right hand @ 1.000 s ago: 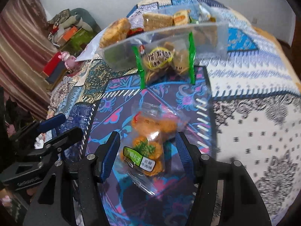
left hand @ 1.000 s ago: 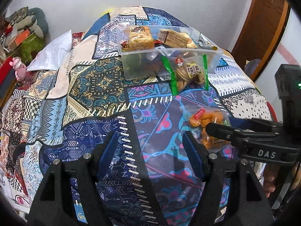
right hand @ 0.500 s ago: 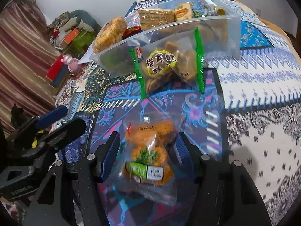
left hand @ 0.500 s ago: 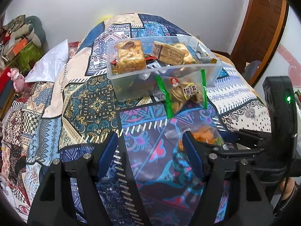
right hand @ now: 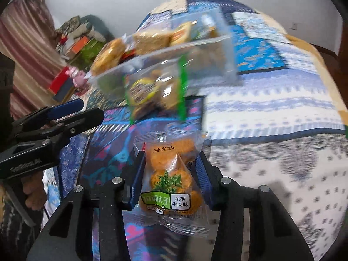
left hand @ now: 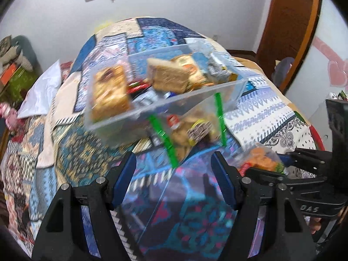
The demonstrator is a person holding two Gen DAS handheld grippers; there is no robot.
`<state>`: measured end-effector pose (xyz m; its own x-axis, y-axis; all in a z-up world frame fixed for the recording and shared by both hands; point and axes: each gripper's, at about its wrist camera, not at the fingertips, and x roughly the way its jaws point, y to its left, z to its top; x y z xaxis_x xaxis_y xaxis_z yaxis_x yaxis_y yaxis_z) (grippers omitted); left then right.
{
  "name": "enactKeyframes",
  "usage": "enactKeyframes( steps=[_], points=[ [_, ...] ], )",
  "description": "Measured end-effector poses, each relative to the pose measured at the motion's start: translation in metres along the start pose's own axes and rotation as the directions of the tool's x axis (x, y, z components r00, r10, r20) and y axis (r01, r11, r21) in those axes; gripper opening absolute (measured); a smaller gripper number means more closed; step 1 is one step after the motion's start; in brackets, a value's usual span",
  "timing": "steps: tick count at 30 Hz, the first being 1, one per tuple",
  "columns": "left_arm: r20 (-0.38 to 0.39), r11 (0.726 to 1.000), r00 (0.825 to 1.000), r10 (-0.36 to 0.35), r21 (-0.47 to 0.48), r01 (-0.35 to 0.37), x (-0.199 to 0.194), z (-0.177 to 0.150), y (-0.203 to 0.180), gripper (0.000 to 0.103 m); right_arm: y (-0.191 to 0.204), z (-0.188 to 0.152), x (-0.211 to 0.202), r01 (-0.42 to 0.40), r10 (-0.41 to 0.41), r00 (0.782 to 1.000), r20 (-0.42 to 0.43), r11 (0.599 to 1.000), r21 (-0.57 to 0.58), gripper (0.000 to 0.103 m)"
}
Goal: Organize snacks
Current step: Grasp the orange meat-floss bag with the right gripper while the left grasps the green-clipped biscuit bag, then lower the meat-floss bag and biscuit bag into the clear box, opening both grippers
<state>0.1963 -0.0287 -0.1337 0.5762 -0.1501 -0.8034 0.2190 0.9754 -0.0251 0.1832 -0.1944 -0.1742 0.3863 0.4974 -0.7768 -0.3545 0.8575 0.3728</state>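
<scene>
My right gripper is shut on a clear packet of orange snacks with a green label, held above the patterned bedspread. The packet also shows in the left wrist view, between the right gripper's fingers. A clear plastic bin holding several snack packets stands ahead on the bed; it also shows in the right wrist view. A green-edged snack bag leans against the bin's front wall, also seen in the right wrist view. My left gripper is open and empty, low in front of the bin.
The bed is covered with a patchwork spread. A white pillow lies at the left. Clutter and toys sit beside the bed at the left. A wooden door stands at the back right.
My right gripper closed on the orange snack packet and lifted it off the bed. Both grippers moved forward toward the bin, which looks nearer now.
</scene>
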Motion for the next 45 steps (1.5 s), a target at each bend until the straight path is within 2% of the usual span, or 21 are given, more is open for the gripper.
enactKeyframes(
  steps=[6, 8, 12, 15, 18, 22, 25, 29, 35, 39, 42, 44, 45],
  points=[
    [-0.012, 0.996, 1.0, -0.011, 0.085, 0.012, 0.026, 0.027, -0.023, 0.072, -0.024, 0.004, -0.018, 0.05, -0.051, 0.997, 0.05, 0.999, 0.022, 0.042],
    [-0.009, 0.993, 1.0, -0.016, 0.114, 0.017, 0.032, 0.032, -0.027, 0.072, -0.031, 0.004, -0.02, 0.047, -0.049, 0.997, 0.055, 0.998, 0.035, 0.042],
    [-0.031, 0.986, 0.999, -0.025, 0.166, 0.03, 0.05, 0.038, -0.034, 0.081, -0.04, 0.003, -0.018, 0.041, -0.044, 0.998, 0.05, 0.998, 0.056, 0.042],
    [-0.051, 0.983, 0.998, -0.025, 0.182, 0.033, 0.057, 0.034, -0.032, 0.081, -0.042, 0.003, -0.015, 0.032, -0.035, 0.998, 0.043, 0.998, 0.062, 0.042],
    [-0.096, 0.985, 0.994, -0.051, 0.161, 0.066, 0.061, 0.027, -0.027, 0.083, -0.045, 0.003, -0.014, 0.024, -0.026, 0.999, 0.036, 0.998, 0.063, 0.042],
    [-0.116, 0.987, 0.989, -0.093, 0.117, 0.106, 0.054, 0.018, -0.021, 0.084, -0.045, 0.003, -0.012, 0.016, -0.018, 0.999, 0.034, 0.998, 0.06, 0.042],
    [-0.201, 0.984, 0.967, -0.157, 0.054, 0.171, 0.057, 0.007, -0.018, 0.084, -0.042, 0.002, -0.012, 0.027, -0.029, 0.999, 0.035, 0.998, 0.051, 0.043],
    [-0.175, 0.988, 0.976, -0.13, 0.062, 0.142, 0.048, -0.002, -0.019, 0.084, -0.042, 0.002, -0.012, 0.025, -0.026, 0.999, 0.026, 0.998, 0.051, 0.045],
    [-0.093, 0.994, 0.991, -0.097, 0.041, 0.102, 0.041, 0.014, -0.011, 0.084, -0.042, 0.002, -0.017, 0.05, -0.051, 0.998, 0.024, 0.998, 0.041, 0.048],
    [-0.134, 0.991, 0.984, -0.121, 0.038, 0.127, 0.064, 0.019, -0.012, 0.084, -0.042, -0.001, -0.021, 0.055, -0.057, 0.998, 0.032, 0.998, 0.043, 0.054],
    [-0.159, 0.991, 0.979, -0.129, 0.023, 0.134, 0.08, 0.015, -0.016, 0.083, -0.038, -0.004, -0.02, 0.055, -0.055, 0.998, 0.018, 0.998, 0.033, 0.054],
    [-0.163, 0.99, 0.977, -0.138, 0.015, 0.143, 0.083, 0.01, -0.017, 0.077, -0.036, -0.008, -0.016, 0.063, -0.063, 0.998, 0.005, 0.998, 0.017, 0.056],
    [-0.148, 0.991, 0.981, -0.123, 0.025, 0.128, 0.082, 0.008, -0.019, 0.072, -0.036, -0.009, -0.015, 0.063, -0.063, 0.998, 0.003, 0.998, 0.016, 0.056]
  ],
)
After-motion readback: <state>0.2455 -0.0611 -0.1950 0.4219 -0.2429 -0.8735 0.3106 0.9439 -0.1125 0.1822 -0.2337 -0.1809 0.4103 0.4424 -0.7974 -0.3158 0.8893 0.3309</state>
